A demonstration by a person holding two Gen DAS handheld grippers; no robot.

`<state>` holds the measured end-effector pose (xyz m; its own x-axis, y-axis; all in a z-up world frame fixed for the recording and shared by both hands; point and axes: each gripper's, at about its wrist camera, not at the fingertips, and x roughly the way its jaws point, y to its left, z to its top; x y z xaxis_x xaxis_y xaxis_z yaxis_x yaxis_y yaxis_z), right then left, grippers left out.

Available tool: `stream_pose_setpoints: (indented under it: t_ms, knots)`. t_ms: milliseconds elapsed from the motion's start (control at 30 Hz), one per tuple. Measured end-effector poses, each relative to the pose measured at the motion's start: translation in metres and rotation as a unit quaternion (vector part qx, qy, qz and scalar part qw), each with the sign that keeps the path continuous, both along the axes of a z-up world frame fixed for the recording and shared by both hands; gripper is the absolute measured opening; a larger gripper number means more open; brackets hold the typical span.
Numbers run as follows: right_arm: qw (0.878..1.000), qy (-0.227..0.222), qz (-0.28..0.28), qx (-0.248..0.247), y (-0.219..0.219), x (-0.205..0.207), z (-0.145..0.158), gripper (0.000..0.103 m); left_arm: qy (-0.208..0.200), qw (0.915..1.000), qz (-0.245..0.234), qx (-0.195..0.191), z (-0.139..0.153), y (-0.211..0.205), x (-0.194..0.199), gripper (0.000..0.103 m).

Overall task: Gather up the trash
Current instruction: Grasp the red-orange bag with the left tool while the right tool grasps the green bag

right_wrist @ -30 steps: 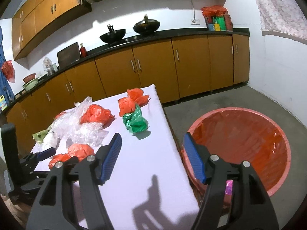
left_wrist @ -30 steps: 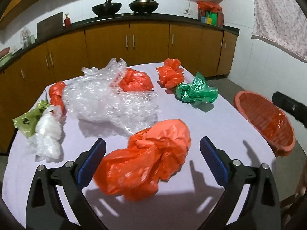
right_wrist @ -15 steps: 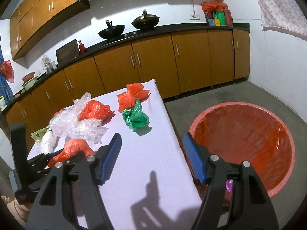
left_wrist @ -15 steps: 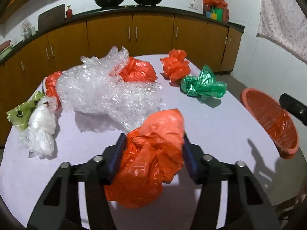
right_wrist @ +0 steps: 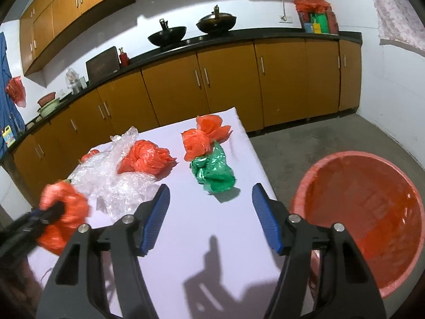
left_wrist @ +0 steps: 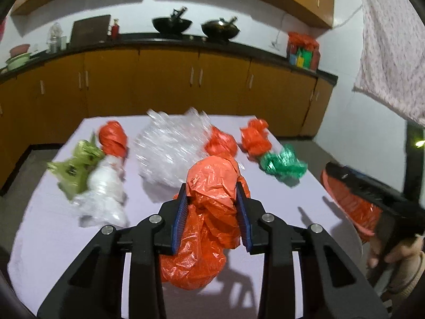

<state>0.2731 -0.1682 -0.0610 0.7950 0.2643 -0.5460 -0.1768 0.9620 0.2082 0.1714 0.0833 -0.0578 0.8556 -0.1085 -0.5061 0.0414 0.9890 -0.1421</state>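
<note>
Clamped between the blue ribbed fingers (left_wrist: 240,214) of the left gripper (left_wrist: 212,212) is a large crumpled orange plastic bag (left_wrist: 209,207); the jaws have just been closing and their pads now press its sides, with the bag's loose lower half hanging below them above the white table (left_wrist: 53,234). Fingers (right_wrist: 265,220) of the right gripper (right_wrist: 209,219) stand apart with nothing between them, hovering over a bare stretch of table; they have narrowed a little just now. Beside the table on the floor sits the round orange bin lined with an orange bag (right_wrist: 366,212), where the trash should go. Left on the table are a big heap of clear bubble wrap (left_wrist: 170,148), three smaller orange plastic bags (right_wrist: 146,159), a crumpled green plastic bag (right_wrist: 212,170), a white plastic bag (left_wrist: 103,194) and an olive-green bag with dark prints (left_wrist: 77,167). To do this step well, I would keep the pinch firm, lift until the dangling part clears the table and the bubble wrap, carry it over the bin's mouth and release only when well inside the rim, since such light film may catch on a pad or drift. No brand or writing can be read; the prints on the olive bag are too blurred.
</note>
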Motion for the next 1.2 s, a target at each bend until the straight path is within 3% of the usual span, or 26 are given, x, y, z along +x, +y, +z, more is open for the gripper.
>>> stream_pose_setpoints:
  t_ms: [167, 367, 600, 700, 967, 1200]
  knots:
    - [1.0, 0.025, -0.007, -0.007, 0.013, 0.034, -0.013, 0.054, -0.019, 0.9989, 0.04, 0.012, 0.013, 0.027, 0.001, 0.035]
    - [0.998, 0.057, -0.025, -0.012, 0.017, 0.074, -0.026, 0.054, -0.005, 0.9961, 0.088, 0.007, 0.007, 0.065, 0.015, 0.035]
    - [0.995, 0.091, -0.03, -0.015, 0.015, 0.103, -0.042, 0.054, 0.011, 0.9949, 0.101, -0.001, -0.005, 0.077, 0.022, 0.036]
    - [0.994, 0.103, -0.024, -0.009, 0.014, 0.11, -0.047, 0.045, 0.011, 0.9951, 0.098, 0.0, -0.006, 0.076, 0.02, 0.036]
    - [0.994, 0.106, 0.025, -0.016, 0.027, 0.107, -0.051, 0.008, 0.009, 0.9962, 0.087, 0.0, -0.004, 0.067, 0.023, 0.036]
    - [0.994, 0.092, 0.055, -0.01, 0.027, 0.066, -0.04, 0.005, 0.005, 0.9974, 0.072, -0.005, 0.0, 0.057, 0.02, 0.036]
